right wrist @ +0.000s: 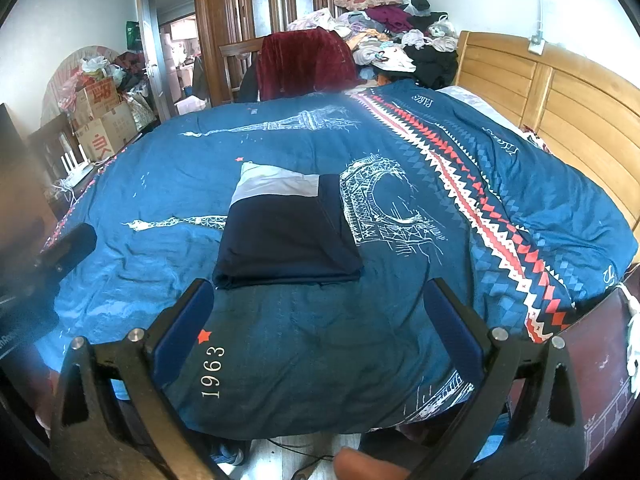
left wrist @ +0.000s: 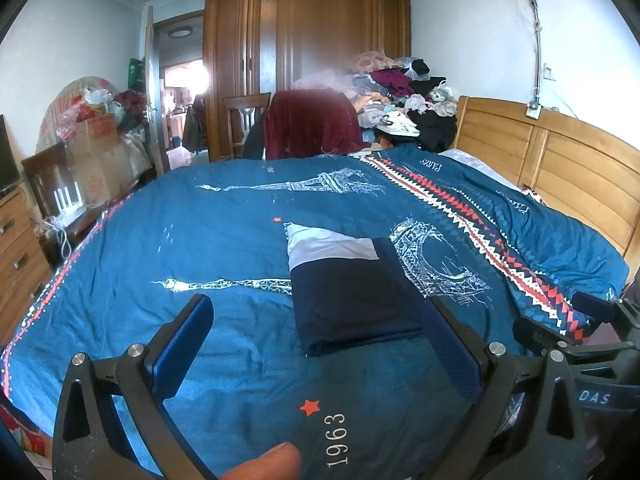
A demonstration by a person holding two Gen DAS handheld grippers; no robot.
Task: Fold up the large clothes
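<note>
One folded garment (right wrist: 286, 232) on quilt (right wrist: 280, 340), ahead of both jaws, spread apart, empty.

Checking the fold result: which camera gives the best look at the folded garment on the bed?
The right wrist view: the folded garment lies whole and unobstructed beyond the open right gripper. In the left wrist view the garment sits further right, and the open left gripper finger overlaps its near right corner.
</note>
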